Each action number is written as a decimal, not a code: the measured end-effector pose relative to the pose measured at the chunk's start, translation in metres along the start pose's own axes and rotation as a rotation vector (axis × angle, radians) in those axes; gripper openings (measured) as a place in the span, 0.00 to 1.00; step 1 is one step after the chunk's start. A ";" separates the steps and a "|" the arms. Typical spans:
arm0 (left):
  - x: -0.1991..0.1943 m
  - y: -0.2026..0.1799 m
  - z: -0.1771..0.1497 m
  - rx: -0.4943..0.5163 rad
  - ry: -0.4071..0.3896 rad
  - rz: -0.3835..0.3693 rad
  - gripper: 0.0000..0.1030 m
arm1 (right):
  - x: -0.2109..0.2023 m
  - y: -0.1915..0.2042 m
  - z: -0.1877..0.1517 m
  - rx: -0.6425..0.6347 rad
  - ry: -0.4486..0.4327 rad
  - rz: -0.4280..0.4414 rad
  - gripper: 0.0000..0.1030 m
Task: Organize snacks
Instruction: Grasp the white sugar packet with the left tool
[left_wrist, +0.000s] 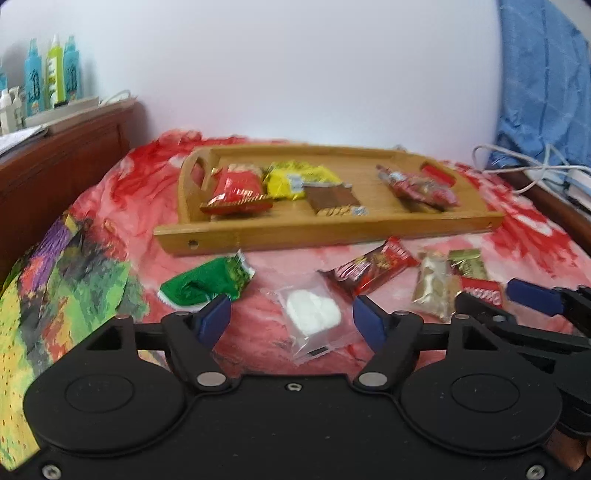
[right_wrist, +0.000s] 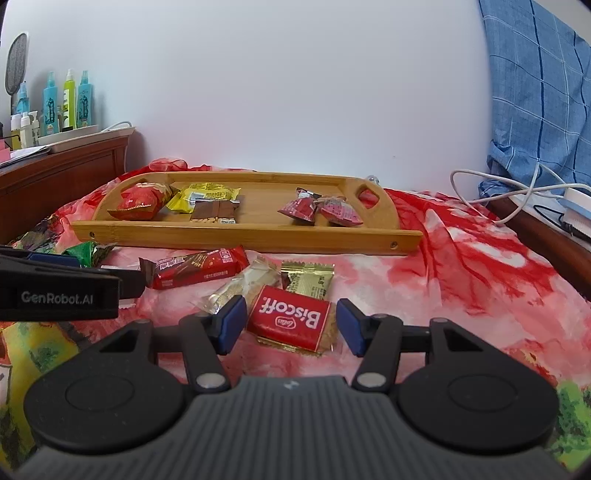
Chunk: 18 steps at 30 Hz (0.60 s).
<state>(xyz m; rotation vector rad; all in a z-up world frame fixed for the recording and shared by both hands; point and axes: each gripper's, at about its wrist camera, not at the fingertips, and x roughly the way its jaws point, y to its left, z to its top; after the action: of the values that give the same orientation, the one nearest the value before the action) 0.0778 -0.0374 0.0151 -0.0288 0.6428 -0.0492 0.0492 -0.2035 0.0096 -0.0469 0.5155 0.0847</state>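
A wooden tray (left_wrist: 295, 236) (right_wrist: 236, 236) lies on the red bedspread and holds several snack packets. In front of it lie a green packet (left_wrist: 207, 284), a clear packet with a white snack (left_wrist: 314, 314), a long red-brown wafer packet (left_wrist: 373, 271) (right_wrist: 195, 271), a beige bar (right_wrist: 243, 288), a gold packet (right_wrist: 308, 282) and a red Biscoff packet (right_wrist: 291, 321). My left gripper (left_wrist: 291, 321) is open, its pads either side of the clear packet. My right gripper (right_wrist: 290, 325) is open, its pads either side of the Biscoff packet.
A wooden headboard (right_wrist: 62, 166) with bottles (right_wrist: 66, 103) stands at the left. White cables (right_wrist: 498, 188) and a blue checked cloth (right_wrist: 539, 110) lie at the right. The left gripper's body (right_wrist: 59, 288) reaches in at the right view's left edge.
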 end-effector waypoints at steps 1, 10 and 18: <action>0.003 0.000 0.000 -0.007 0.012 0.010 0.70 | 0.000 0.000 0.000 -0.002 -0.002 -0.002 0.68; 0.006 -0.007 0.003 0.023 0.034 0.029 0.39 | 0.005 0.001 -0.001 -0.003 0.002 0.033 0.77; 0.001 -0.010 0.002 0.034 0.038 -0.009 0.30 | 0.009 0.001 -0.002 -0.001 0.013 0.060 0.75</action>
<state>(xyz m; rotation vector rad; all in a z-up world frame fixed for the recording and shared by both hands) 0.0793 -0.0473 0.0169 0.0018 0.6802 -0.0691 0.0561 -0.2021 0.0034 -0.0327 0.5298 0.1435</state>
